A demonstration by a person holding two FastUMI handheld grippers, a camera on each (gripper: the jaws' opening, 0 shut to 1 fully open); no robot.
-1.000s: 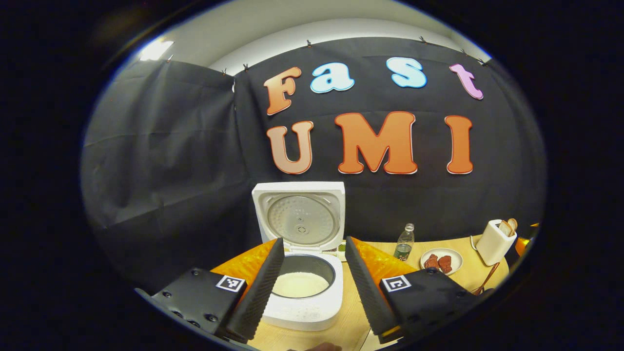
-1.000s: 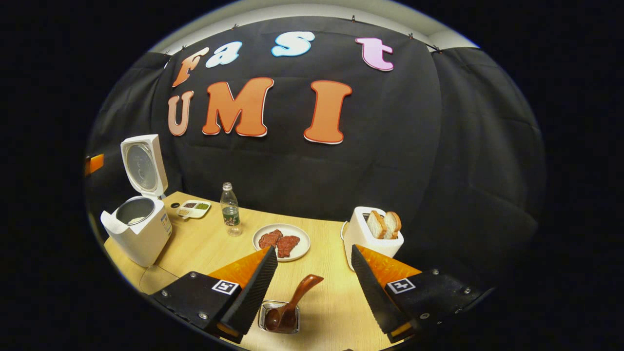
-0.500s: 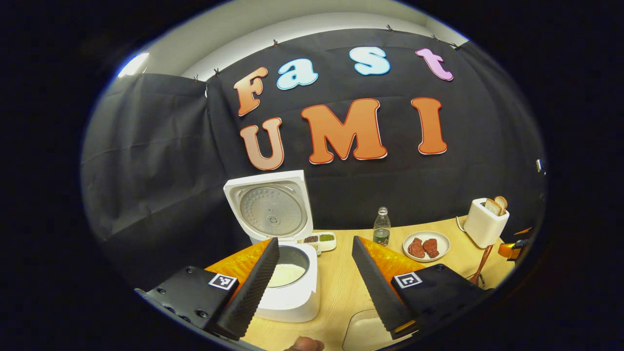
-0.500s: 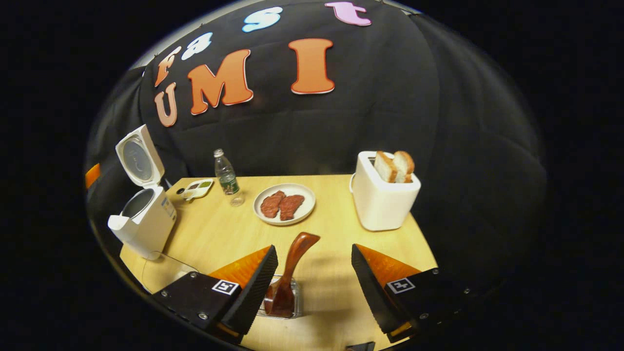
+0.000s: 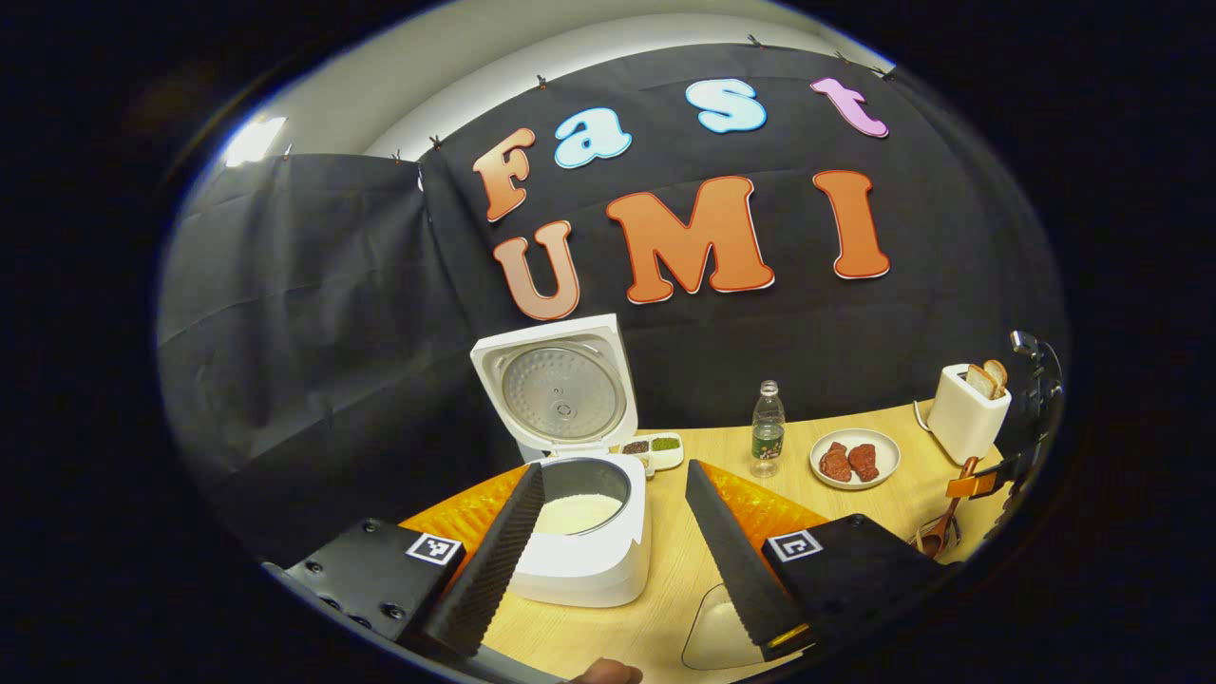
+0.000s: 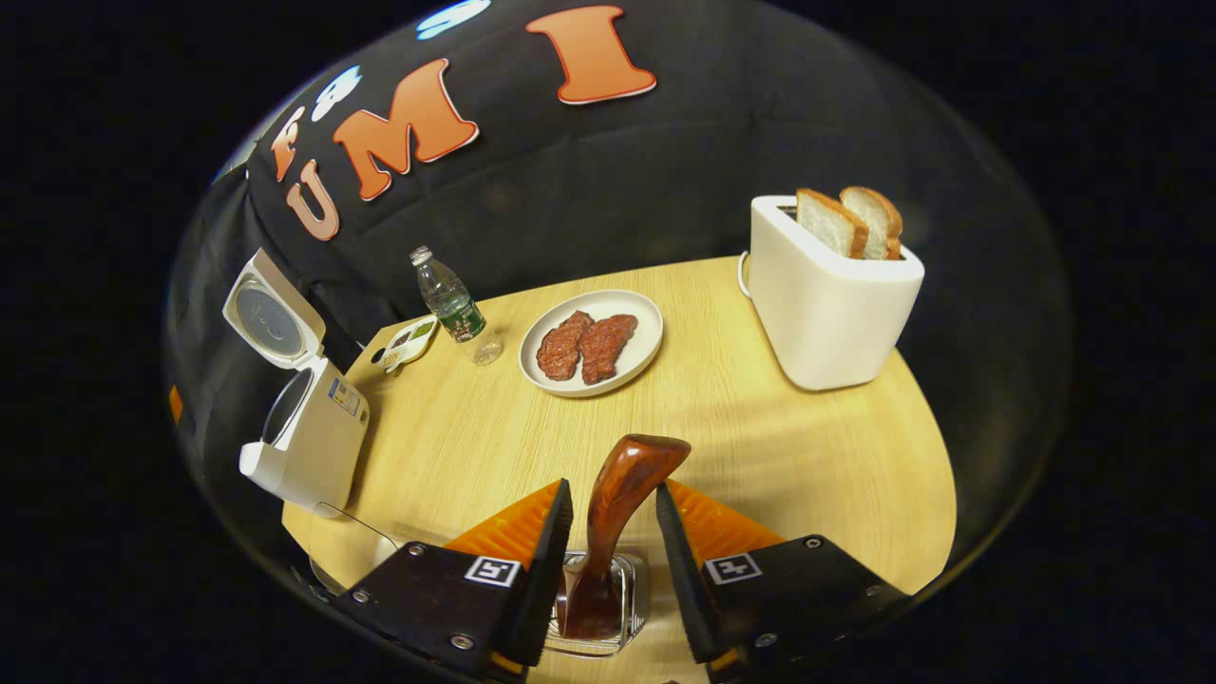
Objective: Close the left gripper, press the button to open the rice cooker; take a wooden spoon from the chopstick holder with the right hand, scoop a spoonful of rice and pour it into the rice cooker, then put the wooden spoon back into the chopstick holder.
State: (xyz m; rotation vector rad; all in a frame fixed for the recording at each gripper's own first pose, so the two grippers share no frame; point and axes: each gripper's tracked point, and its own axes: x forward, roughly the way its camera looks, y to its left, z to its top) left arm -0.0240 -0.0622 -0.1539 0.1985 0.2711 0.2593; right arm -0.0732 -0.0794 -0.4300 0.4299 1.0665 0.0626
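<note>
Step in hand, spoon pickup: my right hand-held gripper straddles the wooden spoon standing in the chopstick holder, fingers not yet touching; next, I judge, pinch and lift; rice cooker open.

Each tool has black screwed housings, square coded tags and ridged fingers.

Right gripper straddling the wooden spoon handle, fingers close beside it, contact unclear, spoon upright in the chopstick holder on the counter, open rice cooker far left, toaster far right
</note>
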